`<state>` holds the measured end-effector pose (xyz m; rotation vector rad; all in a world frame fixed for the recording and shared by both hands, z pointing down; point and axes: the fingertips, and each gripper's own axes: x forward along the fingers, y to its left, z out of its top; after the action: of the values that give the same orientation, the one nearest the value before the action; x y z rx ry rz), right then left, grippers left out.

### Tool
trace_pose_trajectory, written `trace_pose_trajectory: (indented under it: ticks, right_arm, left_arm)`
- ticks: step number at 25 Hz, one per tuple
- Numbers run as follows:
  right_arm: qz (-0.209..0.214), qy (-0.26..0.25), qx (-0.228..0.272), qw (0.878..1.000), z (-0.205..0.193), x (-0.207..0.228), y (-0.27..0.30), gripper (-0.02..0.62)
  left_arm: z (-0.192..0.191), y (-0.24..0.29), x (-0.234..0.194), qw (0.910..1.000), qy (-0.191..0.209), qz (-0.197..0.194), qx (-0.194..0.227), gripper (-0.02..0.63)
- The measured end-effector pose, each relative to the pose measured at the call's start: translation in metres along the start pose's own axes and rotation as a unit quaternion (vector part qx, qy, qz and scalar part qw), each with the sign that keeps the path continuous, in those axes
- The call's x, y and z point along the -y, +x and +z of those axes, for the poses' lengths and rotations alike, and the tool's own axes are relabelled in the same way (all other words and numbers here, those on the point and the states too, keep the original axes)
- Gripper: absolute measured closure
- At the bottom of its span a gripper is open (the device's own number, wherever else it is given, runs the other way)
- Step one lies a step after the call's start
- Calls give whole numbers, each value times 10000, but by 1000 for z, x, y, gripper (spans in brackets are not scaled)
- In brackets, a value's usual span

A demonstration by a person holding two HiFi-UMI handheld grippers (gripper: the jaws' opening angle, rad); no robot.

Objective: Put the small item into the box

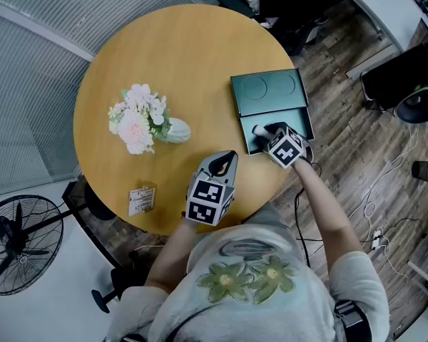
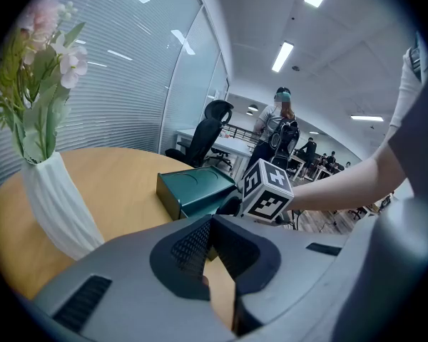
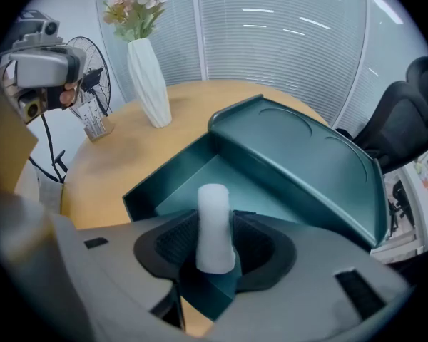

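A: Right gripper [image 3: 215, 242], how does it stand?
B: Jaws spread, with the white small item [image 3: 214, 219] upright between them, over the open tray of the green box [image 3: 299, 155].
A: And the left gripper [image 2: 212, 226]?
B: Jaws together, empty, above the bench [image 1: 185, 55] edge.

Head view: the marker cube [image 1: 287, 148] of the right gripper [image 3: 215, 235] covers its fingers [image 3: 260, 244] and most of the small white item [image 1: 259, 129]; only one end shows. Print on the card [image 1: 142, 199] on the table [image 1: 192, 55] is too small to read. The fan [image 1: 18, 244] is cut off by the left edge. Left gripper view: the open tray of the box [image 2: 196, 187] is hidden behind that cube; the flowers [image 2: 39, 41] are cut off at upper left. Right gripper view: the item's lower end is hidden behind the gripper body.
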<state>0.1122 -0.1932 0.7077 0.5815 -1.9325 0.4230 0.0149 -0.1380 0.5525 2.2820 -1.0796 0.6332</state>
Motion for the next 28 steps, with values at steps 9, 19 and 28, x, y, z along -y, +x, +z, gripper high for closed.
trace_pose_trajectory:
  ticks: [9,19,28]
  right_arm:
    - [-118,110,266,9995,7,-3,-14,430]
    - [-369,500,1239,9904,44,-8,-71,430]
    - [-440,1016,2139,9706,62,-37,-126,431]
  left_arm:
    - [0,-5,3,10000,63,-41,-3,603]
    - [7,-21,7,9998,149,13,107,603]
    - [8,-37,5,9995,236,66,212,603]
